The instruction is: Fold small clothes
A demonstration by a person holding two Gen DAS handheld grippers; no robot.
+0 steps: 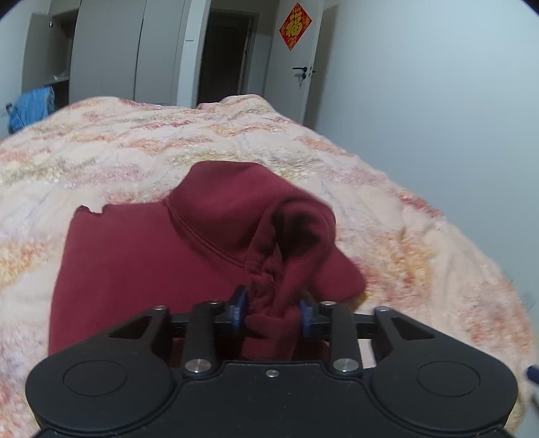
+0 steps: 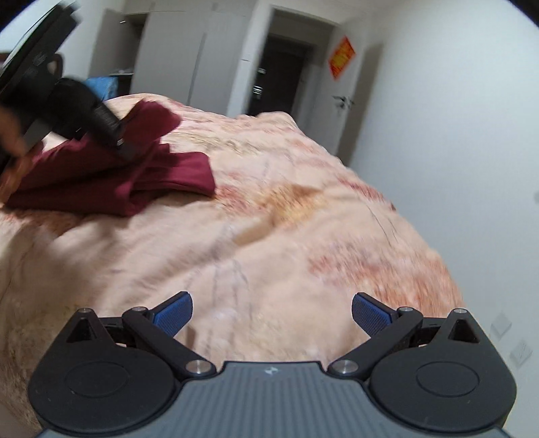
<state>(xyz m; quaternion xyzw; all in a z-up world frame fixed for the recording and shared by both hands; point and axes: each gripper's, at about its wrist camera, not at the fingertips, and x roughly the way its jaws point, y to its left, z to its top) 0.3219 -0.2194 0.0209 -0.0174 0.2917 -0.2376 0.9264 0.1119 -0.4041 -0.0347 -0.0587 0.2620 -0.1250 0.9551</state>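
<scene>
- While a bunched ribbed cuff is pinched between its blue pads, the dark red hoodie (image 1: 141, 256) is held by the left gripper (image 1: 273, 310), the rest lying flat ahead and to the left of it on the bedspread (image 1: 134, 141)
- The hood is seen just beyond the pinched fabric
- The right gripper (image 2: 272, 315) is held with its jaws spread wide over bare bedspread, nothing between them
- From the right wrist, the hoodie is seen far to the upper left, folded, with the left gripper upon it
- A door (image 1: 296, 60) bearing a red decoration (image 1: 295, 25) is seen beyond the bed
</scene>
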